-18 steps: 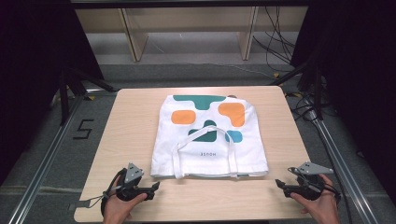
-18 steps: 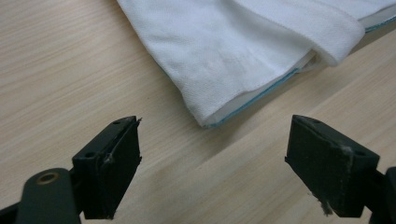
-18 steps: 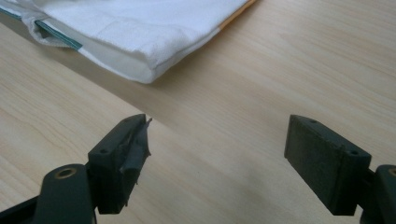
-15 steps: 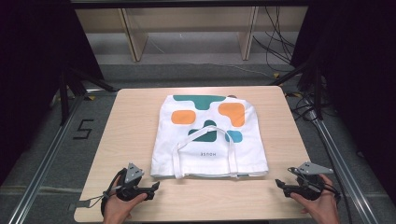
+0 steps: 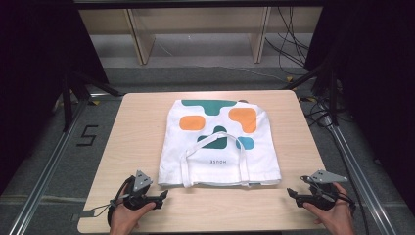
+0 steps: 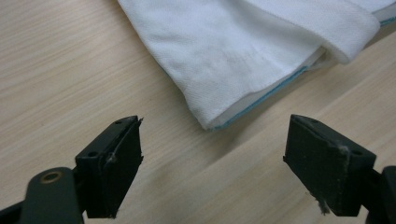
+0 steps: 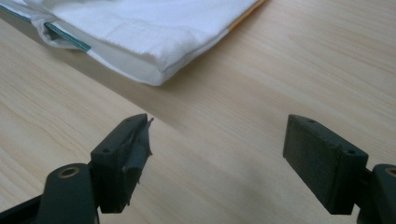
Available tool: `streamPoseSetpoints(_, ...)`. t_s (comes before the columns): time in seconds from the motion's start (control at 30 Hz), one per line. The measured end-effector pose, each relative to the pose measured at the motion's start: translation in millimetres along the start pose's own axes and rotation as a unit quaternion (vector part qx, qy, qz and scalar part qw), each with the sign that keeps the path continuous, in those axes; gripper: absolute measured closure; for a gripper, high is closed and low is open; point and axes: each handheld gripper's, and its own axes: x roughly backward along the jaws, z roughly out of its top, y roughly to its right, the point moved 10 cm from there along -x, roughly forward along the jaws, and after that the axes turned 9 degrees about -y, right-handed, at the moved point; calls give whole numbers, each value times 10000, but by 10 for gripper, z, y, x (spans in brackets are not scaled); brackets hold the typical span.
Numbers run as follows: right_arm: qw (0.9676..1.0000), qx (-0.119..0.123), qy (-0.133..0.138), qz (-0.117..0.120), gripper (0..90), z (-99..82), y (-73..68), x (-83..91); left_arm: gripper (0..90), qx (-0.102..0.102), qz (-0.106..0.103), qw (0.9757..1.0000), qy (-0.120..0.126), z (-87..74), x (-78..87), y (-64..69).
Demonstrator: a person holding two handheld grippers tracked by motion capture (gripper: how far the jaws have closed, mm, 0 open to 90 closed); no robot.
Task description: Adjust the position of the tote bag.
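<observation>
Wooden table, shelf legs, cables, floor mark "5"

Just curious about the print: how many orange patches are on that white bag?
2 on the tote bag: one orange patch left of centre, another orange patch toward the right. Folded layers may hide more.

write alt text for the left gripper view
A corner of a folded white tote bag lies on a wooden table, just ahead of the open left hand-held gripper. Its two black jaws stand wide apart, holding nothing.
</observation>
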Motion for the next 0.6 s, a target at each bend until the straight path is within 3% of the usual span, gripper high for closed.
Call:
streamPoseSetpoints(0.07,10000,-73,-7,-62,239,-2,2,11,178,-27,61,10000,1,19,-16,-6)
streamPoseSetpoints(0.1,10000,-49,18,-2,239,3,-10,2,178,16,122,9999,66,39,-37,-5)
streamPoseSetpoints(0.13,10000,-49,18,-2,239,3,-10,2,178,-2,75,10000,-19,29,-46,6)
streamPoseSetpoints(0.17,9999,120,45,-74,239,15,28,4,179,-35,122,9999,-6,41,-58,5)
streamPoseSetpoints(0.2,9999,119,39,-69,239,15,29,4,180,-138,144,9998,-38,49,-64,-2)
streamPoseSetpoints(0.37,9999,114,53,-94,240,20,32,0,203,-121,235,9997,-9,96,-104,-33)
streamPoseSetpoints(0.43,9999,97,-11,-47,240,9,19,-5,214,-50,244,9997,-2,111,-123,-54)
streamPoseSetpoints(0.6,9999,98,47,-35,241,23,6,-10,246,-112,206,9997,-17,149,-173,-55)
